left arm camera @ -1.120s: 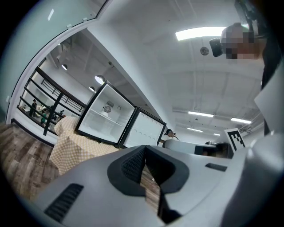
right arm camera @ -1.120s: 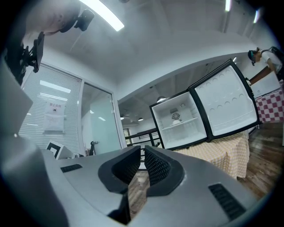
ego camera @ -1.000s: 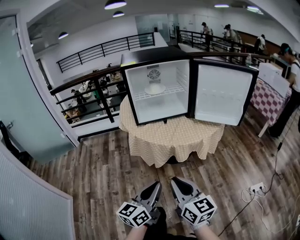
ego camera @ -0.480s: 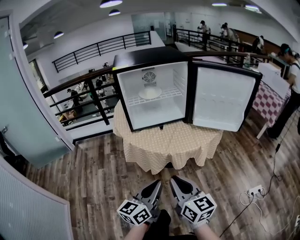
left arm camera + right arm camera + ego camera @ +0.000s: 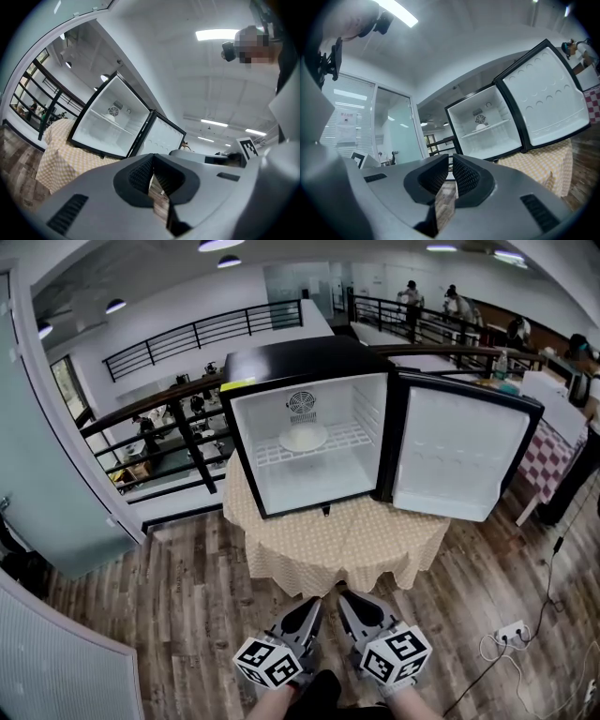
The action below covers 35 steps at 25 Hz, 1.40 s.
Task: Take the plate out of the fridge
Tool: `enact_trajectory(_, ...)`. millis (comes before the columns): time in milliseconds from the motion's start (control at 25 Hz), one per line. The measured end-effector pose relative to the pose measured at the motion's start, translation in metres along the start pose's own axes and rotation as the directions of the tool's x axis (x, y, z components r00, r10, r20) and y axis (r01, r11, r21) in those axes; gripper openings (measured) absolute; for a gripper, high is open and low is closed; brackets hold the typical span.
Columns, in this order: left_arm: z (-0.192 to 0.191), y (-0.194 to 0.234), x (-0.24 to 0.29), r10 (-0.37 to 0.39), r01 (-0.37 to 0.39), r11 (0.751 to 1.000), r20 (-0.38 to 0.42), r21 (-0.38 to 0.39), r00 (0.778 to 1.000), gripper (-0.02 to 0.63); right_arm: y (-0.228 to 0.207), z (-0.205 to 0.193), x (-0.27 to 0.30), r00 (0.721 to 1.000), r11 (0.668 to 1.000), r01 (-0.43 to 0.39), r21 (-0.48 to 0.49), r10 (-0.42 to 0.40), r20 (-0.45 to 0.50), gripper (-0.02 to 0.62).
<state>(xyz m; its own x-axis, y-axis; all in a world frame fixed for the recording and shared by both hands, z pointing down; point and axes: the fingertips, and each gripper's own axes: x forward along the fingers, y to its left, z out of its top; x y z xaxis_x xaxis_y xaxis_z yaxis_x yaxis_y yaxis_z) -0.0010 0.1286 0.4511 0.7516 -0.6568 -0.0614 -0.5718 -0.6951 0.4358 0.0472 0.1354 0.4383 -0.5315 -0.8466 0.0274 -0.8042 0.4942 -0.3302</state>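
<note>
The plate (image 5: 303,438) is found on the wire shelf (image 5: 354,435) inside the fridge (image 5: 281,360), whose door (image 5: 459,456) is swung wide so that access is given. The fridge is stood on a cloth-covered counter (image 5: 347,540). The left claw (image 5: 307,610) and right claw (image 5: 349,604) are held low, well apart from it, both clenched on nothing; the reach is judged not yet begun
</note>
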Motion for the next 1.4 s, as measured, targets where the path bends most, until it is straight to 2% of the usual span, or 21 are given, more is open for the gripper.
enact_trajectory(720,0.042,0.086,0.078,-0.014,0.014,1.000,0.007,-0.004,1.000,0.008,-0.056,0.028,0.108,1.000,1.000,0.006,0.016,-0.006,0.003,0.048)
enact_trajectory(920,0.047,0.113,0.093,-0.017,0.017,1.000,-0.004,-0.003,1.000,0.008,-0.068,0.026,0.141,1.000,1.000,0.000,0.030,0.000,-0.006,0.048)
enact_trajectory(1080,0.049,0.136,0.094,0.009,-0.009,1.000,-0.002,-0.017,1.000,0.008,-0.067,0.019,0.161,0.999,0.999,-0.020,0.039,0.021,-0.027,0.048)
enact_trajectory(1400,0.050,0.152,0.111,0.024,-0.024,0.998,-0.007,-0.055,1.000,0.008,-0.080,0.019,0.180,0.998,0.999,-0.016,0.043,0.019,-0.066,0.048)
